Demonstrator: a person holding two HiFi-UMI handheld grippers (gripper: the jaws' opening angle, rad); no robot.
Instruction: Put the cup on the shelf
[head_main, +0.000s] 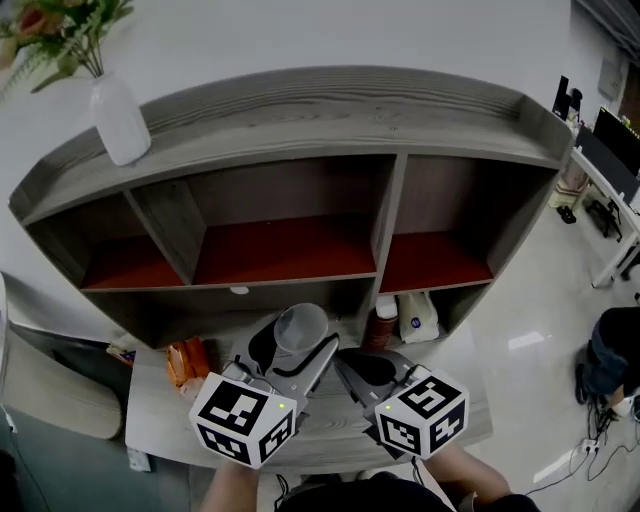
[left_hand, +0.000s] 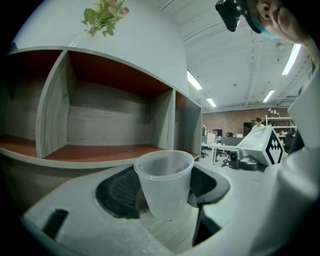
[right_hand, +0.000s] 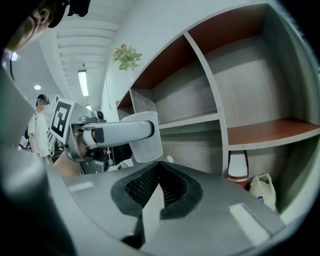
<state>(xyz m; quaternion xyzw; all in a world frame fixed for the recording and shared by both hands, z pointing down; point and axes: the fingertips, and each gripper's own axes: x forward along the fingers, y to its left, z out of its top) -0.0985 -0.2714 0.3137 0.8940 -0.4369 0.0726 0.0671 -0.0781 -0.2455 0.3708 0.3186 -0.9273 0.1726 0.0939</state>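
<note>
A translucent plastic cup (head_main: 300, 328) stands upright between the jaws of my left gripper (head_main: 297, 347), which is shut on it. In the left gripper view the cup (left_hand: 164, 182) fills the gap between the black pads (left_hand: 120, 192), in front of the middle compartment (left_hand: 100, 150) of the grey shelf unit (head_main: 300, 110). That compartment's red floor (head_main: 285, 250) is bare. My right gripper (head_main: 352, 362) hangs just right of the cup, shut with nothing in it. In the right gripper view the cup (right_hand: 145, 145) and the left gripper's finger (right_hand: 117, 132) show at the left, above my closed jaws (right_hand: 159, 182).
A white vase (head_main: 118, 120) with flowers stands on the shelf top at the left. The lower shelf holds a brown cup (head_main: 382, 325), a white bag (head_main: 418, 318) and an orange packet (head_main: 185, 360). A seated person (head_main: 610, 350) is at the far right.
</note>
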